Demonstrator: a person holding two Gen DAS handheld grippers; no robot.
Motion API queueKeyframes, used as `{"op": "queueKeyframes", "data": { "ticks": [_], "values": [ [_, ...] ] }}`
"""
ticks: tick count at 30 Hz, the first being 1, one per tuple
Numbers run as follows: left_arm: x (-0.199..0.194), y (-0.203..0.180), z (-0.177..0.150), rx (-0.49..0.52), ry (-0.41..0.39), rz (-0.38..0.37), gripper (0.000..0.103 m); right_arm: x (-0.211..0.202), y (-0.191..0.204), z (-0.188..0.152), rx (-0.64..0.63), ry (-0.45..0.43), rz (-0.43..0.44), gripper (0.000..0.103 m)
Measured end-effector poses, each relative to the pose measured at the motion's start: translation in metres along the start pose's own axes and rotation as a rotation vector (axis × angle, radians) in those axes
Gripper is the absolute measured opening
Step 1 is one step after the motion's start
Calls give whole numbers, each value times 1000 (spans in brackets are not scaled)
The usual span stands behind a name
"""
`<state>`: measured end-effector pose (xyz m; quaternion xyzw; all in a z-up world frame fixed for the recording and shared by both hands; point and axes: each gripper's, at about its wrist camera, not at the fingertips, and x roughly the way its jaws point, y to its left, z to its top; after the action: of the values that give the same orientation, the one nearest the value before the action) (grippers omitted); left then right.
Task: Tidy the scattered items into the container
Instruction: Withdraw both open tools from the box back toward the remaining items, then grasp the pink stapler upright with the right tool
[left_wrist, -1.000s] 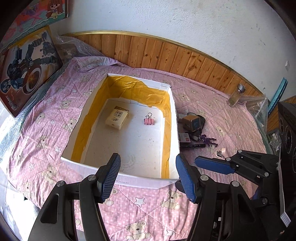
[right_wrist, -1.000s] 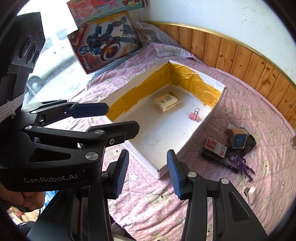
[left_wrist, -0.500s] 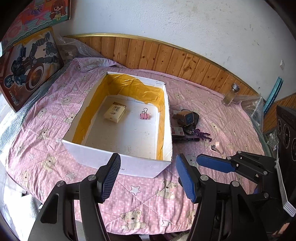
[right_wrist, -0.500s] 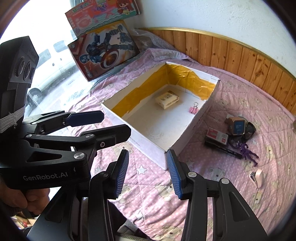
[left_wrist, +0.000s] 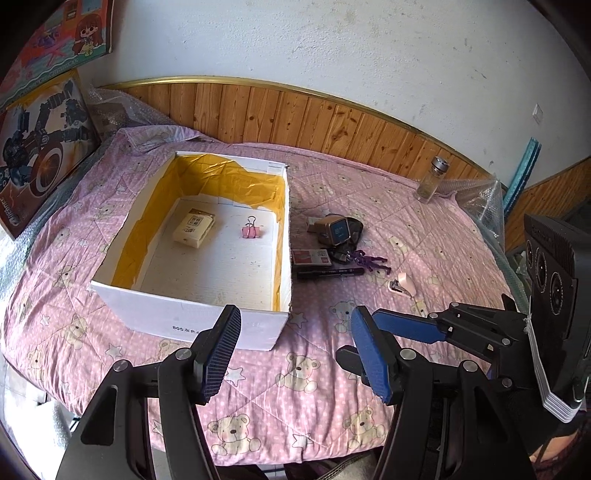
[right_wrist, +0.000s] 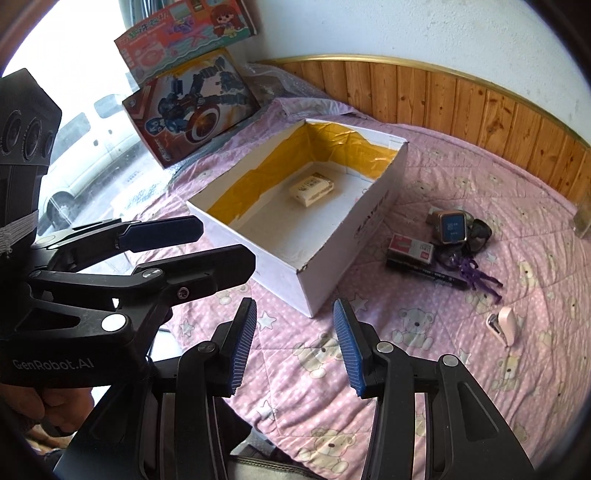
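Both grippers hang wide apart and empty over the near edge of the bed. The marker (right_wrist: 425, 272) lies just right of the box (right_wrist: 325, 266) (long axis roughly parallel to the box's right wall), ahead and to the right of the right gripper (right_wrist: 293, 347), which looks nearer than the left gripper (left_wrist: 295, 350).

Left tongs (left_wrist: 295, 347) and right tongs (right_wrist: 293, 343) hover side by side, both spread, holding nothing
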<state>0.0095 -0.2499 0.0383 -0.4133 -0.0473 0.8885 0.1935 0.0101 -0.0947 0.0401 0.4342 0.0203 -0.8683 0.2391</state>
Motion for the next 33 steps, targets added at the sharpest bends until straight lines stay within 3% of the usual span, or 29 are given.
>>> {"op": "queueKeyframes", "data": {
  "ticks": [16, 26, 33],
  "values": [
    [61, -64, 7, 91, 85, -77, 66, -12, -112, -48, 247, -21, -55, 49],
    [127, -85, 29, 93, 138, -57, 69, -11, -186, -62, 361, -30, -125, 49],
    [180, -83, 40, 77, 191, -17, 71, 3, -227, -59, 349, -14, -201, 49]
  ]
}}
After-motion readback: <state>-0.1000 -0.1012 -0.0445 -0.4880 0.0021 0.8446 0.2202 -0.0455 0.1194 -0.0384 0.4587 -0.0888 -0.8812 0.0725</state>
